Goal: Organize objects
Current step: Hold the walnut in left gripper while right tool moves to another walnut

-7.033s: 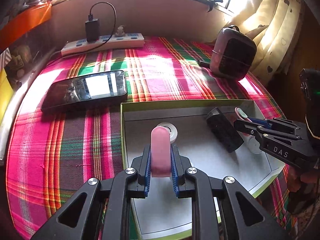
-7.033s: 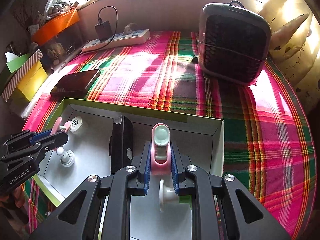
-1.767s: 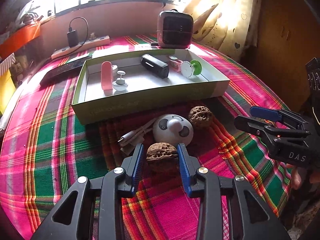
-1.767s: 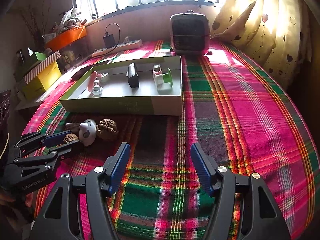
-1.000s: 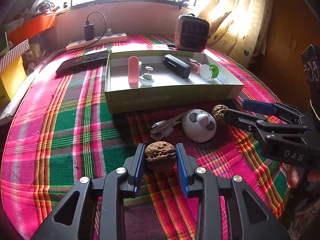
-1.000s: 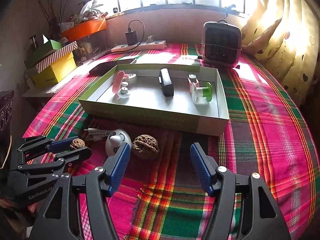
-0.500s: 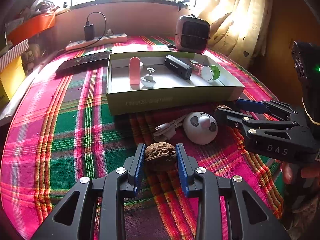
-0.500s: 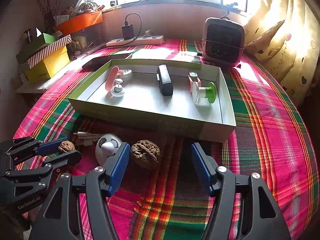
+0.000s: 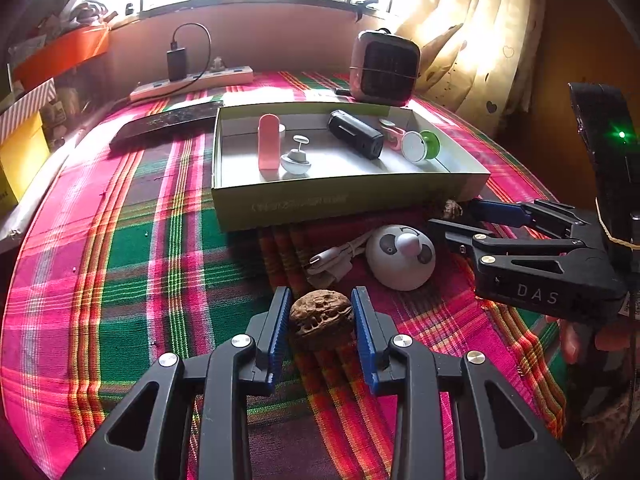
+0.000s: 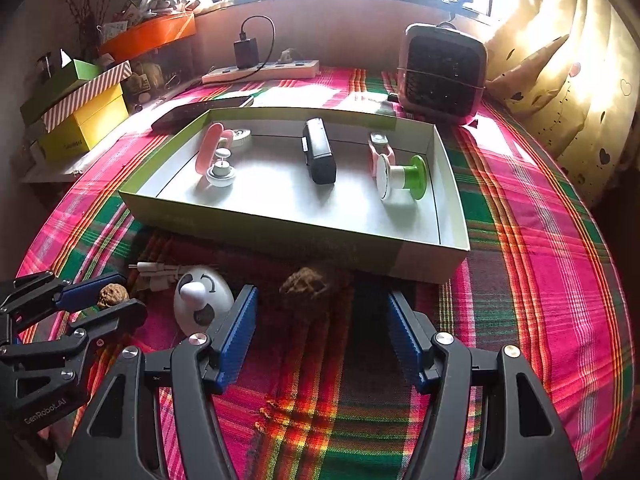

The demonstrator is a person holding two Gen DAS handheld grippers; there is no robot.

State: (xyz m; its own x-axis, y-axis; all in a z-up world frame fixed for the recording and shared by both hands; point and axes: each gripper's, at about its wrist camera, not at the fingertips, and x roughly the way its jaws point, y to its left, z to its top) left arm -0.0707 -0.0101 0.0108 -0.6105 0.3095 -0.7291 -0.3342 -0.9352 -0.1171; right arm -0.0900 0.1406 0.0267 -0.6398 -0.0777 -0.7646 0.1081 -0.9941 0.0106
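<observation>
Five items already lie in the box (image 10: 452, 216); left gripper (image 9: 320, 316) clamps one walnut (image 9: 321, 317); right gripper (image 10: 320, 320) gapes around a second walnut (image 10: 304, 280) at twelve o'clock; panda toy (image 10: 202, 298) and cable (image 9: 334, 258) remain on the desk.

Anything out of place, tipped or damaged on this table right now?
Nothing looks spilled or broken. Oddments lie loose on the cloth in front of the box: a white cable, a round panda-faced gadget and a walnut. The left hand-held gripper holds a second walnut. In the box, the spool lies on its side.

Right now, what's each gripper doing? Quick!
Left gripper: closed on a walnut.
Right gripper: open, holding nothing, near the other walnut.
</observation>
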